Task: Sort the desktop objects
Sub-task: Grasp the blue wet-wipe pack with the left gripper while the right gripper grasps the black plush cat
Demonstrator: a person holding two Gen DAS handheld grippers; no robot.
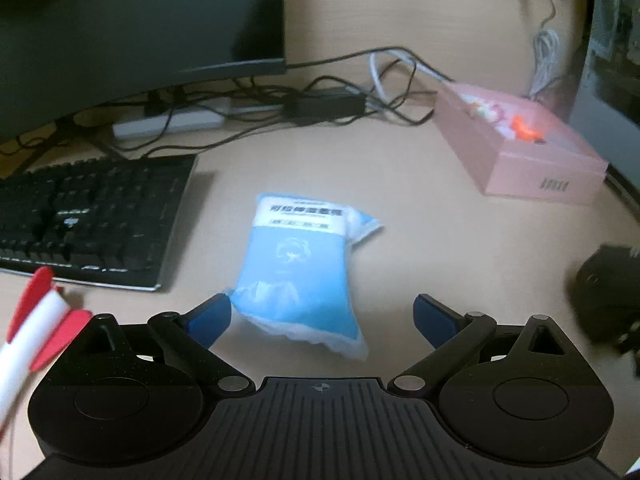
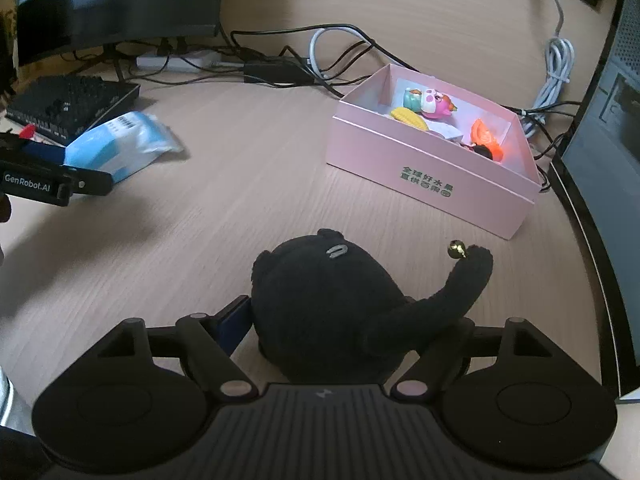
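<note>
Two things on the table (image 2: 248,184) are mine to sort right now. My right gripper (image 2: 324,328) has its jaws around a black plush toy (image 2: 320,300); the blue pads sit against its flanks, so I judge it held, though the fur hides the right pad. It looks soft and light, squashy enough that a grip on the thin raised arm (image 2: 460,284) or the little gold bell (image 2: 457,249) would slip, so the round body is the place to hold. The pink box (image 2: 432,168) stands ahead and to the right, open-topped, with small colourful toys (image 2: 434,105) already inside (that is surely where the plush belongs).

My left gripper (image 1: 322,318) has its jaws spread wide, holding nothing. The blue packet (image 1: 300,272) lies flat on the table between them, its near end just beside my left pad. I take it for a soft, crinkly, slippery plastic pouch, light and pillowy. Pinching across its puffed middle should serve better than the thin crimped edge. A black keyboard (image 1: 92,216) lies to the left, clear of the packet.
</note>
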